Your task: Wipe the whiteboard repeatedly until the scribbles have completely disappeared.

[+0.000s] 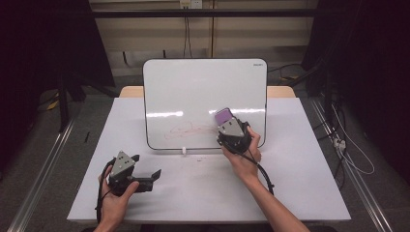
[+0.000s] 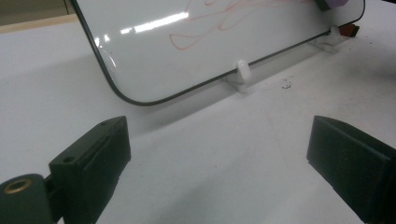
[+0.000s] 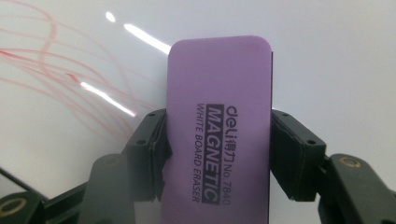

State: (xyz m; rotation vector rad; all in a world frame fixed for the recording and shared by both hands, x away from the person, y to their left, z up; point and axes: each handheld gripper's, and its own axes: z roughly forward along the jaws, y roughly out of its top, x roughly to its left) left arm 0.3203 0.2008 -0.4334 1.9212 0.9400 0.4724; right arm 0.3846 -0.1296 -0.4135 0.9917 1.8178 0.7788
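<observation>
My right gripper (image 1: 229, 126) is raised in front of the whiteboard (image 1: 193, 87), which stands tilted back on small white clip feet (image 2: 241, 74) near the far side of the worktop (image 1: 300, 183). Its fingers (image 3: 294, 154) are clamped on both long edges of a purple eraser (image 3: 219, 121); the printed face reads "deli MAGNETIC WHITE BOARD ERASER No.7840" and faces the right gripper view camera. The eraser is held at the board's lower right area, close to or against the surface; contact cannot be confirmed. Red pen scribbles (image 1: 186, 129) run across the lower middle of the board, just left of the eraser. My right hand (image 1: 244, 157) grips the tool body from below, with its cable (image 1: 263, 171) trailing toward the near edge. My left gripper (image 1: 145, 176) rests low over the worktop at the near left, well apart from the board. Its fingers (image 2: 91, 163) are spread wide with nothing between them, pointing toward the board's lower left corner. My left hand (image 1: 116, 195) holds that tool from behind.
</observation>
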